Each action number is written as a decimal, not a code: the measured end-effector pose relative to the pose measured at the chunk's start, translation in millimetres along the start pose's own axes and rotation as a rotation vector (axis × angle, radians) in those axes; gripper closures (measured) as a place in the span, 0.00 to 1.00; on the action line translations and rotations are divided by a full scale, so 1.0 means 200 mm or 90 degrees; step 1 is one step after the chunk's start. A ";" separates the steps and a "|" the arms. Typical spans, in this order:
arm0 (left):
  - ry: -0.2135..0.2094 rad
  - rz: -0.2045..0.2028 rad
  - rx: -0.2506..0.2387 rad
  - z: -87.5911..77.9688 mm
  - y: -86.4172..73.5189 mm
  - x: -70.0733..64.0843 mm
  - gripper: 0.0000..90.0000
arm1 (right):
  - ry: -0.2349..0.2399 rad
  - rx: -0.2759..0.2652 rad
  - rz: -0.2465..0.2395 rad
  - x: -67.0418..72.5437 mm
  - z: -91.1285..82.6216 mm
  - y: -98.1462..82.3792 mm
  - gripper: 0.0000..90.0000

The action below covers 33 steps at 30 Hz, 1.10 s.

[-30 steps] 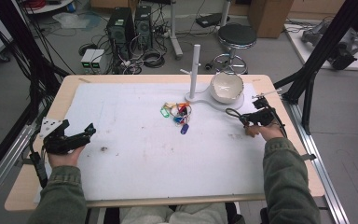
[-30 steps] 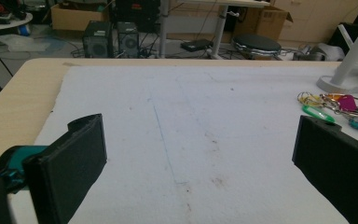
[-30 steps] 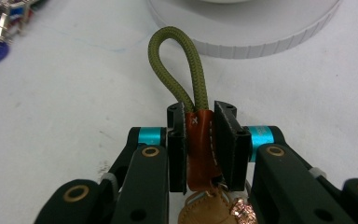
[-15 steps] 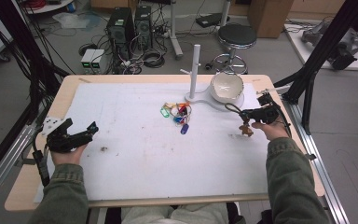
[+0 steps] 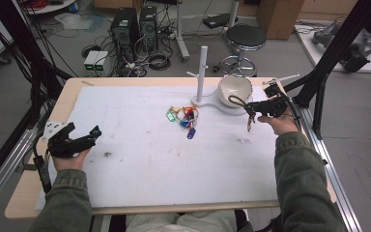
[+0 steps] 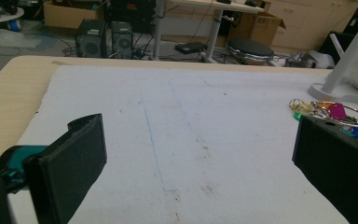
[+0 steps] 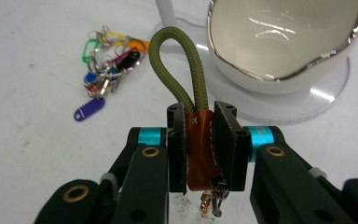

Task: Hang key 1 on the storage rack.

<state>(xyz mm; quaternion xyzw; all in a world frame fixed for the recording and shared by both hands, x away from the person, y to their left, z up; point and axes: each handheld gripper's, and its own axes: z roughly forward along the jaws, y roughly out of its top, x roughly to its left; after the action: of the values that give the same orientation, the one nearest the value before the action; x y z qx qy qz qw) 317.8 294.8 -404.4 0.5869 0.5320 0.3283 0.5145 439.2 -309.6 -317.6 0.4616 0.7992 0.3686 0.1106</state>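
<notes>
Your right gripper (image 7: 200, 154) clamps a keychain (image 7: 199, 140) by its brown leather tab, the woven olive cord loop arching above the jaws and metal clips dangling below. Since a second ago it has lifted off the white mat (image 5: 140, 169) beside the glossy white bowl (image 5: 235, 88). Your left gripper (image 5: 79, 140) rests jaws apart, empty. Farther off lie coloured key tags (image 5: 183, 118).

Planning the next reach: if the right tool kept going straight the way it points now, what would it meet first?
Probably the white bowl, just ahead of the right tool and its held cord loop; depth is hard to judge.
</notes>
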 end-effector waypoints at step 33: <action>0.001 0.003 0.002 0.00 0.00 0.00 0.04 | 0.018 -0.042 -0.056 0.21 -0.05 0.37 0.84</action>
<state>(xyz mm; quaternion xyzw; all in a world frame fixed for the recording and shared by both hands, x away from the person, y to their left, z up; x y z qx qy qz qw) 318.2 294.3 -404.9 0.5886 0.5314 0.3295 0.5125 459.1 -257.1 -251.8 0.4166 0.8078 0.3961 0.1304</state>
